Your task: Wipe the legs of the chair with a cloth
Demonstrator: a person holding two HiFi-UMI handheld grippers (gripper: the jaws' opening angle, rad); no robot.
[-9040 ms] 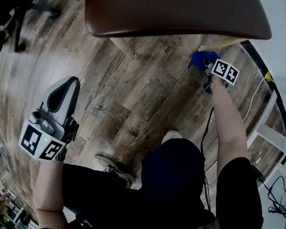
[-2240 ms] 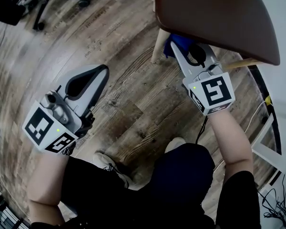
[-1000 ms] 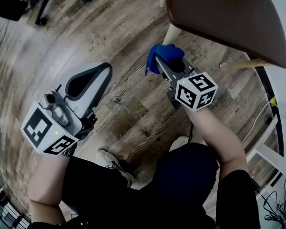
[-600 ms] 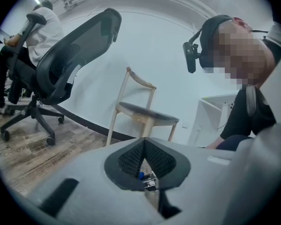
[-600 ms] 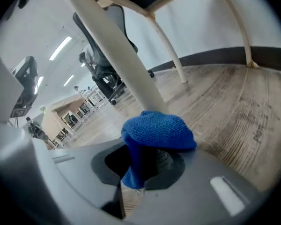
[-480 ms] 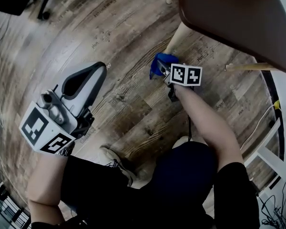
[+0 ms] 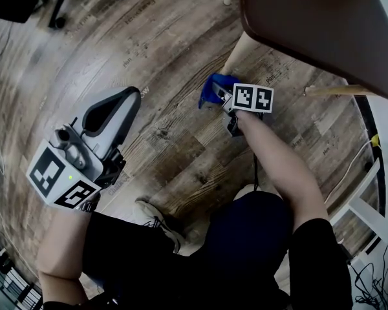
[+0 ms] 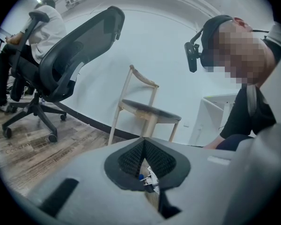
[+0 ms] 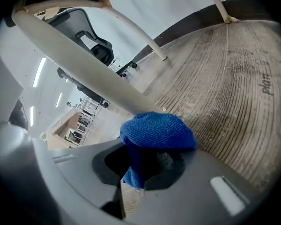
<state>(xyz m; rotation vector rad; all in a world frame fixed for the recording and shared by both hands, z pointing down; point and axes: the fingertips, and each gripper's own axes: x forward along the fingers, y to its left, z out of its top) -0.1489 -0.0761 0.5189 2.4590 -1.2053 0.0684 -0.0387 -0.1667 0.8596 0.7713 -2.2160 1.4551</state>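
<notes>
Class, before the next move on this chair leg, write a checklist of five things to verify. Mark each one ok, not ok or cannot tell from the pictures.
1. Blue cloth held by the right gripper: ok, the jaws are shut on it.
2. Cloth showing past the jaw tips for wiping: ok, a wad bulges out.
3. Cloth touching the chair leg: cannot tell. It sits close by the leg's lower end.
4. Left gripper out of the way: ok. It is shut, empty and held well away from that leg.
5. Shoe clear of the leg: ok.
</notes>
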